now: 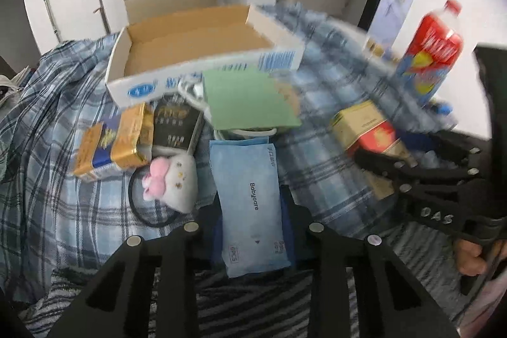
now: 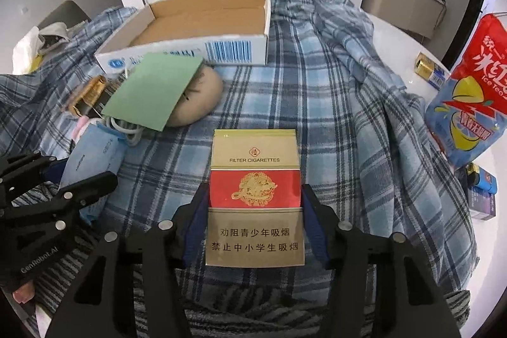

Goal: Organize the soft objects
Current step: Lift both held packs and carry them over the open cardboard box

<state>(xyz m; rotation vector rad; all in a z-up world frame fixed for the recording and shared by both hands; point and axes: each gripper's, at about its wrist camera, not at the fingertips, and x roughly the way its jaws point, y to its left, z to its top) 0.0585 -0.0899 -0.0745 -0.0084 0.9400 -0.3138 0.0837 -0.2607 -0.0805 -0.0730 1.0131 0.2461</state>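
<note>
The left gripper (image 1: 250,230) is pinching the blue Babycare pack (image 1: 250,205) by its near end, fingers (image 1: 293,211) pressing on both long edges. Holding the near end is leaving the far end free to lead toward the cardboard box (image 1: 177,68) at 12 o'clock, which is the likely receptacle for the soft items.

The right gripper (image 2: 255,227) is clamping the cigarette pack (image 2: 255,195), its blue-padded fingers (image 2: 312,220) closing on the two narrow sides. The pack is sitting upright in the grip with its face toward the camera. It is rigid, so it is probably being cleared aside rather than sorted with the soft goods.

The plaid cloth (image 2: 332,116) is covering the desk and cushioning everything on it. At 10 o'clock from the left gripper, the white plush toy (image 1: 176,179) is lying beside the gold-wrapped packs (image 1: 111,144), waiting to be handled. The green card (image 1: 244,98) is leaning over a tan rounded object (image 2: 199,100), partly hiding it. The ice tea bottle (image 2: 465,94) is resting at 2 o'clock of the right gripper, off the cloth.
</note>
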